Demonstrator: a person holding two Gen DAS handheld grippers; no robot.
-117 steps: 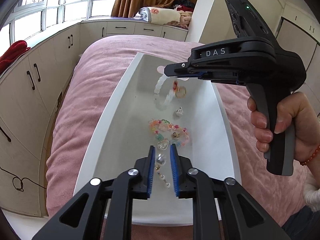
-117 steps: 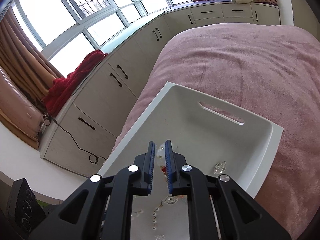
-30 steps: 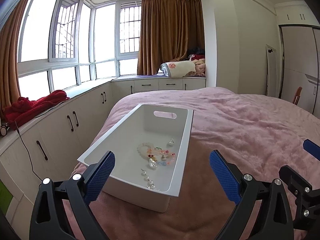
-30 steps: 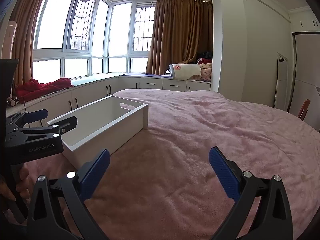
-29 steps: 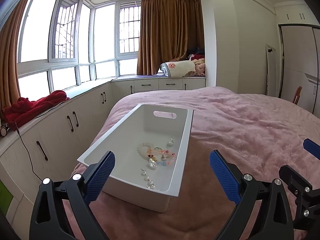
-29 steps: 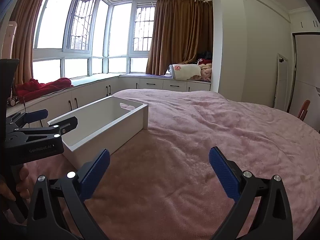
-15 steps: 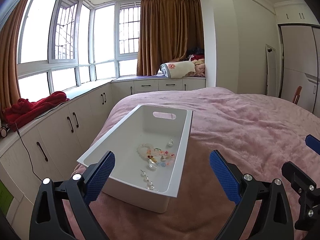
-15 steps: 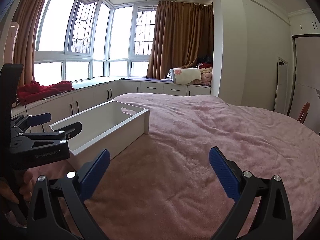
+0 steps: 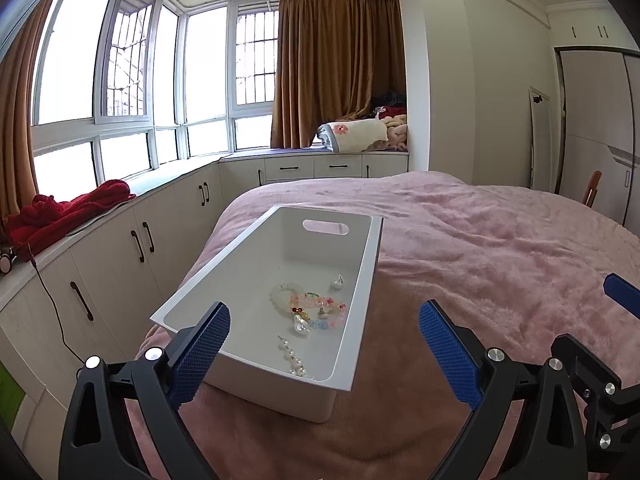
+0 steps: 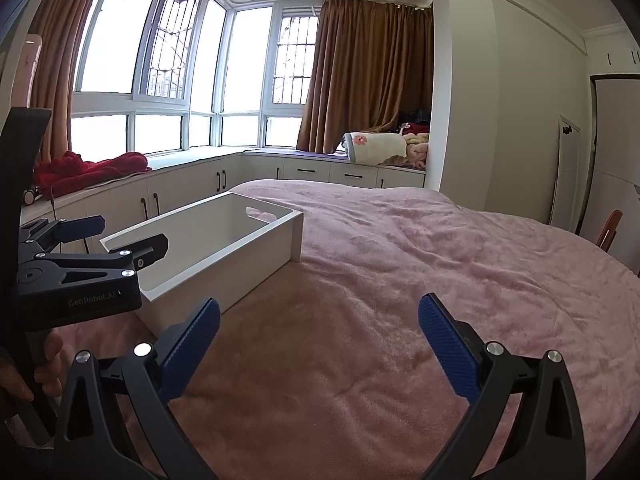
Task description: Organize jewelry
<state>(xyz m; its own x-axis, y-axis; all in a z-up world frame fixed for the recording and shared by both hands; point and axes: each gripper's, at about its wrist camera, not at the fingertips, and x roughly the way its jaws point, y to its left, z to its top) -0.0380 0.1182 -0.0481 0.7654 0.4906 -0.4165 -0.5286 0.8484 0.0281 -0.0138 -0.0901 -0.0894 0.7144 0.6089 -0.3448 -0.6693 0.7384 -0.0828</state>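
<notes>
A white plastic bin point(image 9: 365, 280) with a handle slot sits on the pink bed; it also shows in the right wrist view point(image 10: 256, 248). Inside lie a pale bead bracelet point(image 9: 282, 294), a colourful bead bracelet point(image 9: 320, 304), a pearl strand point(image 9: 292, 356) and a small silver charm point(image 9: 338, 281). My left gripper point(image 9: 324, 344) is open wide and empty, held back from the bin's near end; it also shows in the right wrist view point(image 10: 92, 236). My right gripper point(image 10: 318, 344) is open wide and empty over bare blanket, right of the bin.
The pink blanket point(image 10: 440, 280) covers the bed. White cabinets point(image 9: 132, 248) run along the left under the windows, with a red cloth point(image 9: 60, 212) on top. A wardrobe point(image 9: 596, 128) and a chair point(image 9: 591, 192) stand at the right.
Since 3.9 s ago both grippers have opened wide and pulled back out of the bin, leaving the jewelry lying in it. Over the last second the views have barely shifted.
</notes>
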